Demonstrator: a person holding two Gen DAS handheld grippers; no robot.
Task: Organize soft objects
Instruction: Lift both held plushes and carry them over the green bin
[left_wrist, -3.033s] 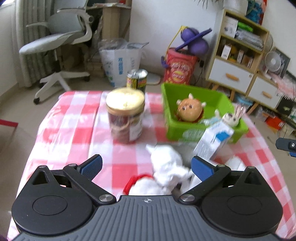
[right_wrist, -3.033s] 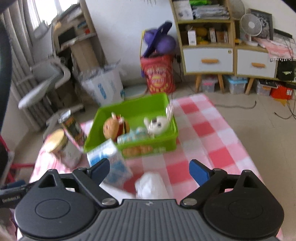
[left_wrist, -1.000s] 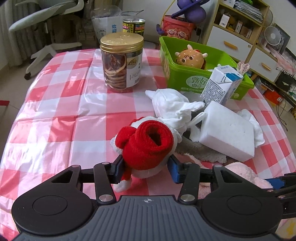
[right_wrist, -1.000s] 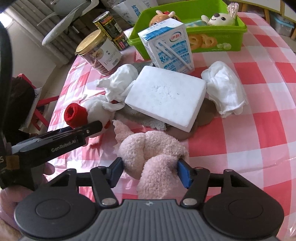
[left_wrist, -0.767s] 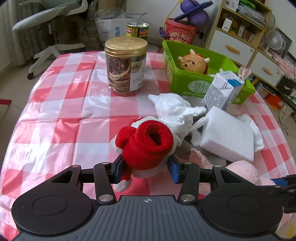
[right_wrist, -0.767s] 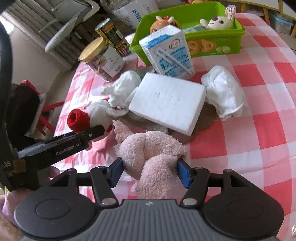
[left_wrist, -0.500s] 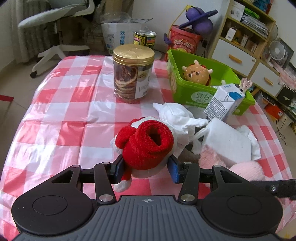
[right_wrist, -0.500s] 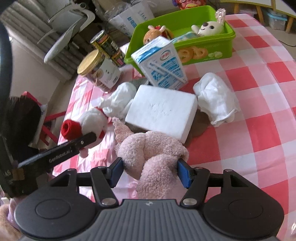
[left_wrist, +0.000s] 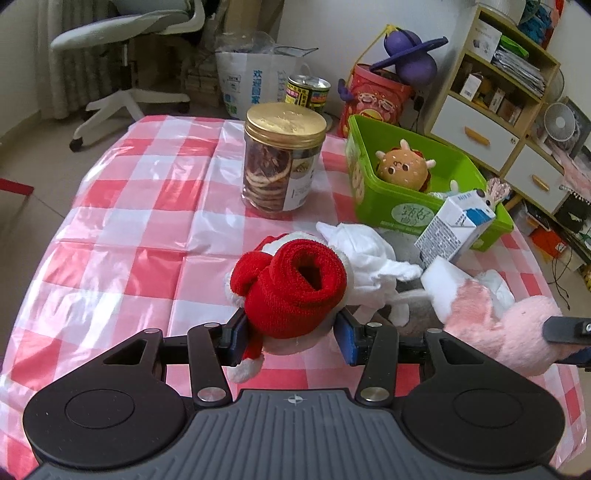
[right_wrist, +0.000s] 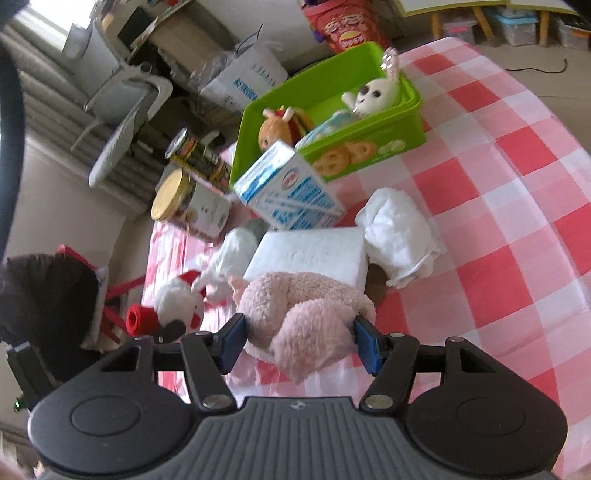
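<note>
Checked tablecloth (left_wrist: 140, 206) is crowded. Left view, centre top: gold-lid jar (left_wrist: 282, 157), with a tin can (left_wrist: 308, 90) behind it. Upper right: green bin (left_wrist: 399, 212) holding a burger plush (left_wrist: 402, 166); the right view also shows a bunny plush (right_wrist: 376, 90) at the bin's far end. Milk carton (left_wrist: 456, 227) sits tilted just in front of the bin wall. Mid frame, between grippers and bin: white cloth bundle (left_wrist: 364, 253), white foam block (right_wrist: 314, 254) and a second white cloth (right_wrist: 399, 236) beside the block, all near or touching each other. Something grey lies under the pile; can't tell what.

Left gripper (left_wrist: 291, 338), lower centre of its view: fingers narrowed, clamped on both sides of the red-and-white plush (left_wrist: 291, 291), whose red knit part faces the camera. Can't tell if it's clear of the cloth.

Right gripper (right_wrist: 301, 345), lower centre of its view: fingers partly closed, pads pressed into the pink plush (right_wrist: 306, 314), which bulges between them. Foam block is right behind it in frame. The pink plush also shows at the right edge of the left view.
</note>
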